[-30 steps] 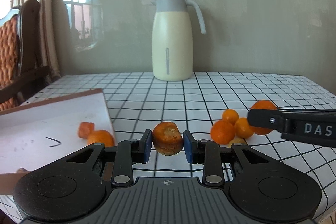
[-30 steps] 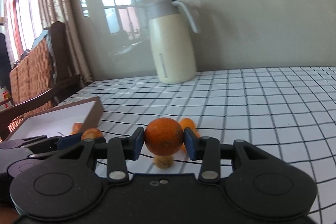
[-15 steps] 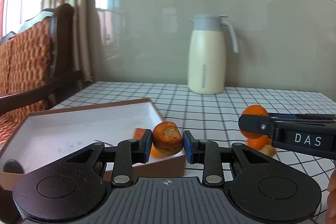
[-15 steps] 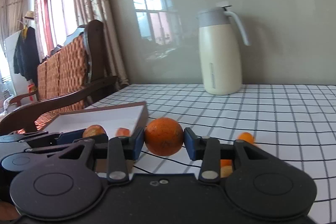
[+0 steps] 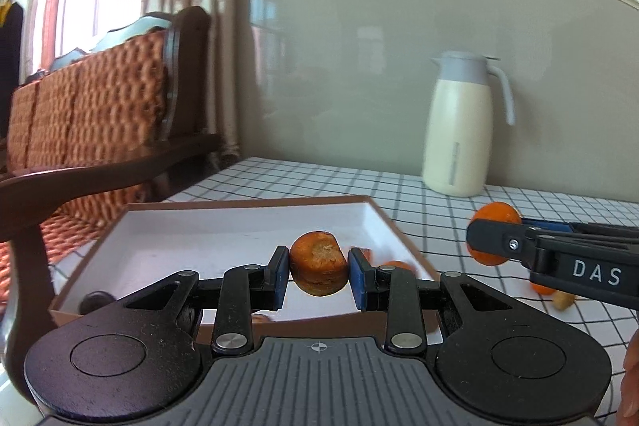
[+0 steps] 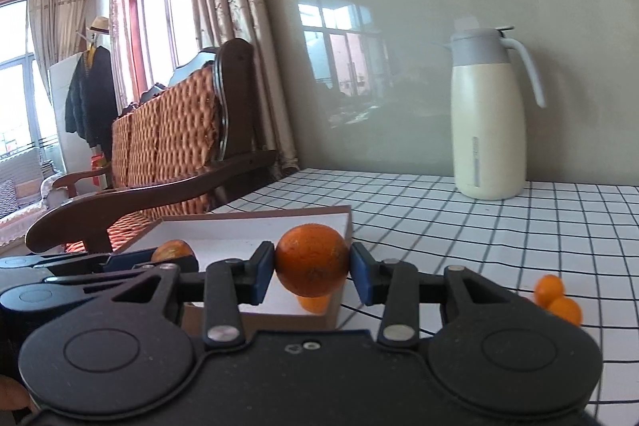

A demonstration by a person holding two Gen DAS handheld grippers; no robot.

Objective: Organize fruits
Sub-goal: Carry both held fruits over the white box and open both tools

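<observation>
at the far left of both views a dark wooden armchair (image 5: 92, 130) with a woven orange back is seen beside the table, with curtains (image 6: 223, 6) and a window behind it. a shallow box (image 5: 239, 226) with a brown rim and a white inside is set on the checked tablecloth (image 6: 499, 226) near the table's left edge.

in the left wrist view the left gripper (image 5: 318, 276) is held above the near part of the box, its blue pads clamped on a dull, flattened orange fruit (image 5: 318, 266) whose rough stem end is turned toward the camera. just behind the right pad, small orange pieces (image 5: 393, 265) are seen lying inside the box by its right wall; what they are cannot be told. a dark round object (image 5: 96, 300) is seen in the near left corner of the box.

further right, the right gripper (image 5: 493, 240) is seen from the side, marked with white letters, and a round orange (image 6: 312, 260) is pinched between its blue pads. in the right wrist view this orange is held over the near right corner of the box, with a smaller orange piece (image 6: 315, 302) showing just below it.

a cream thermos jug (image 6: 489, 114) with a grey lid and handle is stood on the cloth against the wall. at the far right, two small oranges (image 6: 557, 300) are left touching each other on the cloth, outside the box.
</observation>
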